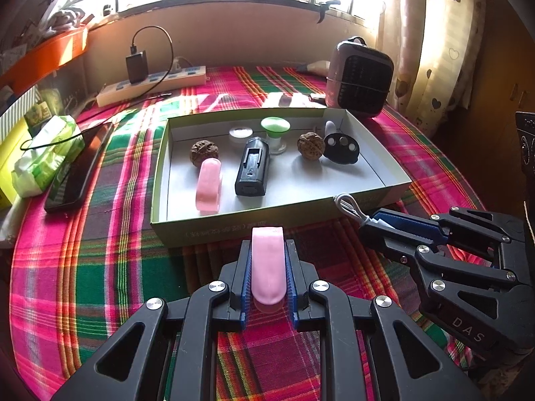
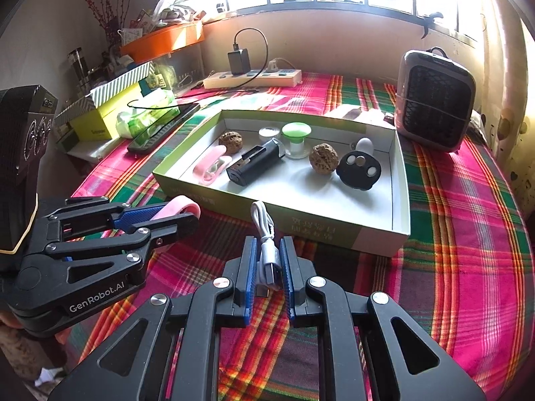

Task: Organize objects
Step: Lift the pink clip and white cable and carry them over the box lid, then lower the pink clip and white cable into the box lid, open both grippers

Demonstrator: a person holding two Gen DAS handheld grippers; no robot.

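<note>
My left gripper is shut on a pink clip and holds it just in front of the open cardboard box; it also shows in the right wrist view. My right gripper is shut on a coiled white USB cable, near the box's front wall; it also shows in the left wrist view. In the box lie another pink clip, a black device, two walnuts, a green-capped bottle and a black round piece.
A plaid cloth covers the table. A phone and tissue pack lie left. A power strip with charger sits at the back. A small heater stands back right.
</note>
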